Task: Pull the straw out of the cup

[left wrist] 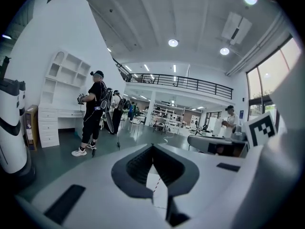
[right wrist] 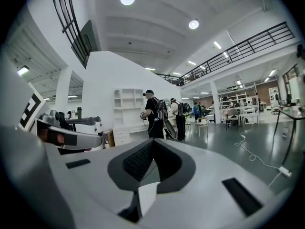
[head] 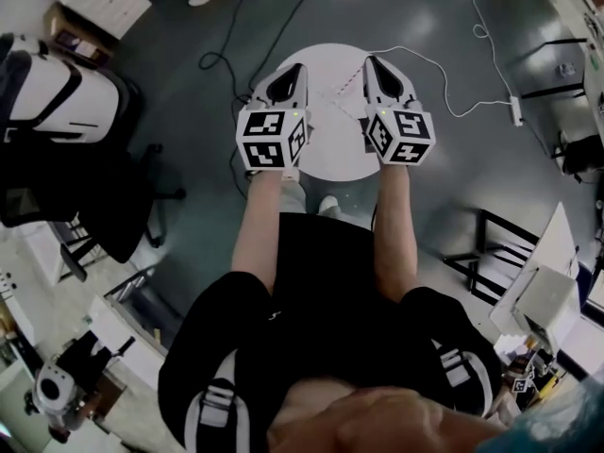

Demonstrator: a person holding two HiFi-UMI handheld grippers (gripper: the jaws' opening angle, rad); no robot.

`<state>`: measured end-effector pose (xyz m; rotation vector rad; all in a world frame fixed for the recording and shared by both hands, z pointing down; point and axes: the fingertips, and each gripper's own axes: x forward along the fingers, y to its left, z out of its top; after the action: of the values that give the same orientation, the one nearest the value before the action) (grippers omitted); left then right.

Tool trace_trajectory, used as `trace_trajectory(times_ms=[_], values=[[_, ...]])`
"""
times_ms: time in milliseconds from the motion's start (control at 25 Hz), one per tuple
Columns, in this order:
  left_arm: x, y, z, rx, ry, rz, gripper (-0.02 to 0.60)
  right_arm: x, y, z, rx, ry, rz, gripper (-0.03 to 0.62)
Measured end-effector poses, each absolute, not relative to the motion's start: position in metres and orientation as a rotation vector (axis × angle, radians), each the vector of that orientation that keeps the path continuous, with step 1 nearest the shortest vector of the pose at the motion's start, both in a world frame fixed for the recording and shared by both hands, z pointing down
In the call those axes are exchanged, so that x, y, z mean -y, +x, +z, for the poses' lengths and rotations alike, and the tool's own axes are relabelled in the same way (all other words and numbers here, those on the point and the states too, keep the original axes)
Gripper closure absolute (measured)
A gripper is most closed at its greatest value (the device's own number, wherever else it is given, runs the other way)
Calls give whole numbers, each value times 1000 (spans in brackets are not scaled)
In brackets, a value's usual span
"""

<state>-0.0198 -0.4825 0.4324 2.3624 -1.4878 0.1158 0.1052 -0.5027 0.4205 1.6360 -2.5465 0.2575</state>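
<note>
Now | surface: straw [left wrist: 156, 182] on round white table [head: 330, 154] | room: grey floor [head: 425, 187], shelves [left wrist: 64, 80]

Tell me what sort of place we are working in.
Probably a large open lab or workshop hall: a railed upper walkway, a white shelf unit, and a power strip lying on the grey floor.

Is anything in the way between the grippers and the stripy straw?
Nothing visible is. The striped straw lies in the open on the round white table, between the left gripper and the right gripper, whose jaws are both shut. No cup shows in any view.
</note>
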Motion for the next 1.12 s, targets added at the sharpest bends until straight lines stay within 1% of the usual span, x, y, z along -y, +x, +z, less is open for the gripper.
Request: trace_trajectory(times_ms=[120, 440, 760, 1000, 1040, 1120], values=[[494, -24, 445, 1460, 2364, 153, 572, 513, 98, 439, 2524, 1638, 300, 577], [534, -33, 488, 1326, 2339, 205, 572, 537, 107, 477, 2413, 1754, 434, 577], [577, -5, 553, 1195, 2278, 273, 572, 561, 143, 529, 2260, 1806, 572, 577], [600, 2, 585, 1159, 2233, 305, 572, 581, 134, 569, 2224, 1767, 654, 574], [602, 4, 588, 1144, 2236, 308, 572, 585, 130, 576, 2224, 1753, 673, 555], [607, 4, 596, 1123, 2233, 313, 572, 594, 126, 593, 2216, 1726, 731, 485]])
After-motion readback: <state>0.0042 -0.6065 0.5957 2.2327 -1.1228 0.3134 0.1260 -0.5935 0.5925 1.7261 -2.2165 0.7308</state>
